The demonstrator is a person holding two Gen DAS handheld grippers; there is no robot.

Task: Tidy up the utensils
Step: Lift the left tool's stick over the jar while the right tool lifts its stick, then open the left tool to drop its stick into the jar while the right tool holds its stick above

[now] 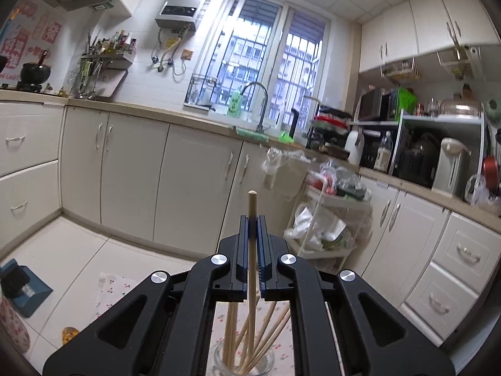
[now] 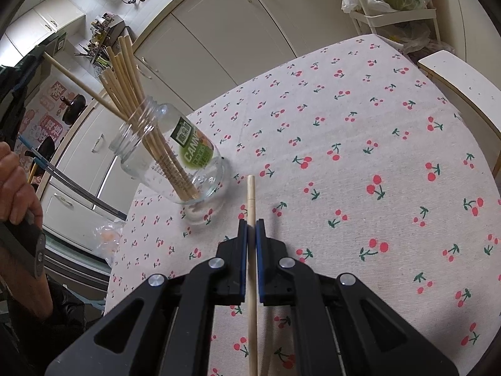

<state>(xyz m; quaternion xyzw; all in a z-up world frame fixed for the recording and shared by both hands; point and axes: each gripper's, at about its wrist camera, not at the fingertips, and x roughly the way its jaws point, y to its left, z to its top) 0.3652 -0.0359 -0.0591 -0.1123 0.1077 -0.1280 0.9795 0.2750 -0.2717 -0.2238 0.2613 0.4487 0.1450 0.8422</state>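
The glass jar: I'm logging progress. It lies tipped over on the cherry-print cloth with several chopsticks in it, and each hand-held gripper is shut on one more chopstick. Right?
Not quite. In the right wrist view the glass jar stands upright on the cherry-print cloth, not tipped over. The rest holds: several chopsticks are in it, and each hand-held gripper is shut on one chopstick.

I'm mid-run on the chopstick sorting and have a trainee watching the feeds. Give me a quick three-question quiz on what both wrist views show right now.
1. True or false: the left gripper holds nothing.
2. What does the glass jar on the cherry-print tablecloth hold? A) spoons B) wooden chopsticks C) nothing
3. Fill in: the right gripper is shut on a single ____.

Key
1. False: it is shut on a chopstick whose lower end reaches down to the jar.
2. B: a bundle of wooden chopsticks stands in it.
3. Chopstick, held above the tablecloth, beside the jar.
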